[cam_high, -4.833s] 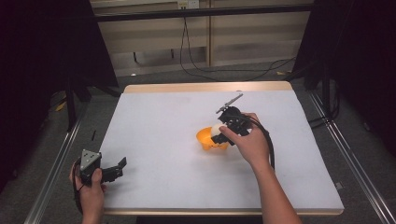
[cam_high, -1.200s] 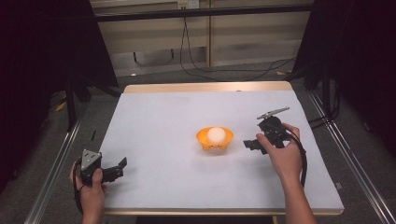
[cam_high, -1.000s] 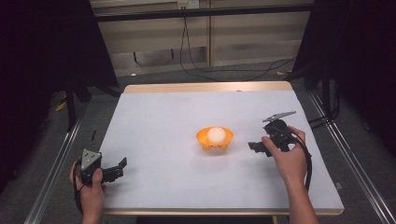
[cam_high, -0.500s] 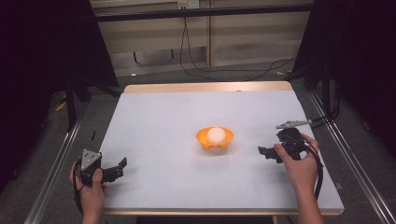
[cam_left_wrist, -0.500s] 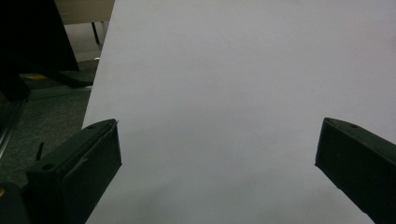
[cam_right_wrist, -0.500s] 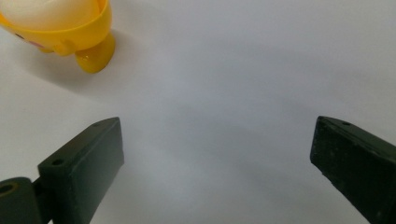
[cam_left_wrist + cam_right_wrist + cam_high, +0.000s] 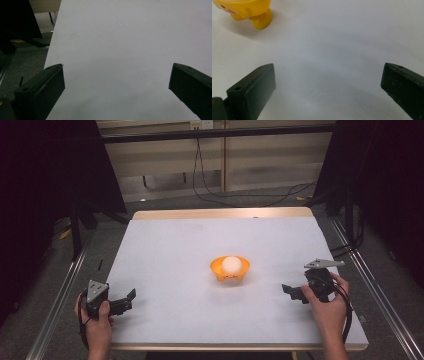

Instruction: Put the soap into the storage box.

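An orange footed bowl (image 7: 229, 269) stands near the middle of the white table (image 7: 200, 245) with a white ball (image 7: 231, 264) in it. The bowl (image 7: 247, 11) also appears at the top left of the right gripper view. My right gripper (image 7: 291, 291) rests near the table's right front, well to the right of the bowl, open with nothing between its jaws. My left gripper (image 7: 128, 300) sits at the left front corner, open and empty, far from the bowl. In each gripper view the two black jaws stand wide apart over bare table.
The table's wooden far edge (image 7: 220, 213) runs across the back. Metal rails (image 7: 57, 300) flank the table on both sides. Cables (image 7: 210, 195) lie on the floor behind it. Dark curtains close in left and right.
My right gripper has drawn away from the bowl, to the right and toward the front edge, leaving the ball in the bowl. The left gripper has stayed put.
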`<state>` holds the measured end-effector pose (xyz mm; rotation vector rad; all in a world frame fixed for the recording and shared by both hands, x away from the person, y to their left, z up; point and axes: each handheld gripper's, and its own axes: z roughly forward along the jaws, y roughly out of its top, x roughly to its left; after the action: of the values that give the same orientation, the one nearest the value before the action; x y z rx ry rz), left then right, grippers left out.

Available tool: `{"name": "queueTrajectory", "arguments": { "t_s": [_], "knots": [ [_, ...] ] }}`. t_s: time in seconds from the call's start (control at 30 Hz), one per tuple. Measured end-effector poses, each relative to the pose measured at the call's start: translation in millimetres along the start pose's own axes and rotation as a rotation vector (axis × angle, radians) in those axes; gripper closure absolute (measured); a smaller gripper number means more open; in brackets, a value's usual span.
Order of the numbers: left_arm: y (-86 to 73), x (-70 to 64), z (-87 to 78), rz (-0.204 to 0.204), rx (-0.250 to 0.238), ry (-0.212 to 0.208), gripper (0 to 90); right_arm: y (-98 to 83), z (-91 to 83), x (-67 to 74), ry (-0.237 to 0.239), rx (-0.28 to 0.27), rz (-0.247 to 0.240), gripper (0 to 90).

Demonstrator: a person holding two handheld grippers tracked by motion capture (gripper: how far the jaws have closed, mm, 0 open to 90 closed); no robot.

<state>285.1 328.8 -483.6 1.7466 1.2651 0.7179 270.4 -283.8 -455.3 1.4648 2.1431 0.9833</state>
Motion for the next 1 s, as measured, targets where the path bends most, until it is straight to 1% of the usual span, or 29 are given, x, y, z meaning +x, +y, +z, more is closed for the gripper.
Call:
{"name": "queueTrajectory", "arguments": {
  "t_s": [0.07,0.1,0.17,0.27,0.3,0.33,0.37,0.43,0.57,0.83,0.9,0.93,1.0],
  "knots": [
    [0.0,0.0,0.0,0.000,0.000,0.000,0.1,-4.1,-2.1,-2.0,-0.006,-0.002,0.013,0.0],
    [0.0,0.0,0.0,0.000,0.000,0.000,0.1,-9.1,-4.7,-4.6,-0.008,-0.012,0.012,0.0],
    [0.0,0.0,0.0,0.000,0.000,0.000,0.1,-11.0,-5.8,-5.4,-0.007,-0.010,0.014,0.0],
    [0.0,-0.2,0.0,0.000,-0.001,0.001,0.1,-19.1,-9.4,-9.0,-0.010,-0.010,0.022,0.0],
    [-0.1,-0.2,-0.1,0.001,-0.001,0.000,0.2,-23.6,-11.6,-12.0,-0.032,-0.005,0.034,0.0],
    [-0.1,-0.2,-0.1,0.001,-0.001,0.000,0.1,-23.6,-11.6,-12.0,-0.032,-0.005,0.034,0.0],
    [-0.1,-0.5,-0.1,0.000,-0.001,0.001,0.1,-27.7,-14.5,-15.4,-0.027,-0.011,0.050,0.0],
    [-0.1,-0.4,-0.1,0.002,-0.001,0.001,0.1,-29.2,-15.7,-16.4,-0.029,-0.015,0.047,0.0],
    [-0.1,-0.4,-0.3,0.004,-0.002,0.002,0.1,-35.7,-22.1,-19.9,-0.032,-0.035,0.060,0.0],
    [-0.2,-0.4,-0.4,0.005,-0.004,0.000,0.2,-52.1,-34.5,-28.1,-0.044,-0.061,0.071,0.0],
    [-0.2,-0.5,-0.4,0.005,-0.004,0.000,0.2,-55.9,-37.1,-30.4,-0.057,-0.062,0.083,0.0],
    [-0.2,-0.6,-0.4,0.004,-0.006,0.000,0.2,-59.8,-39.5,-32.4,-0.071,-0.064,0.087,0.0],
    [-0.2,-0.5,-0.4,0.005,-0.005,0.000,0.1,-61.3,-40.5,-33.3,-0.074,-0.068,0.090,0.0]
  ]
}}
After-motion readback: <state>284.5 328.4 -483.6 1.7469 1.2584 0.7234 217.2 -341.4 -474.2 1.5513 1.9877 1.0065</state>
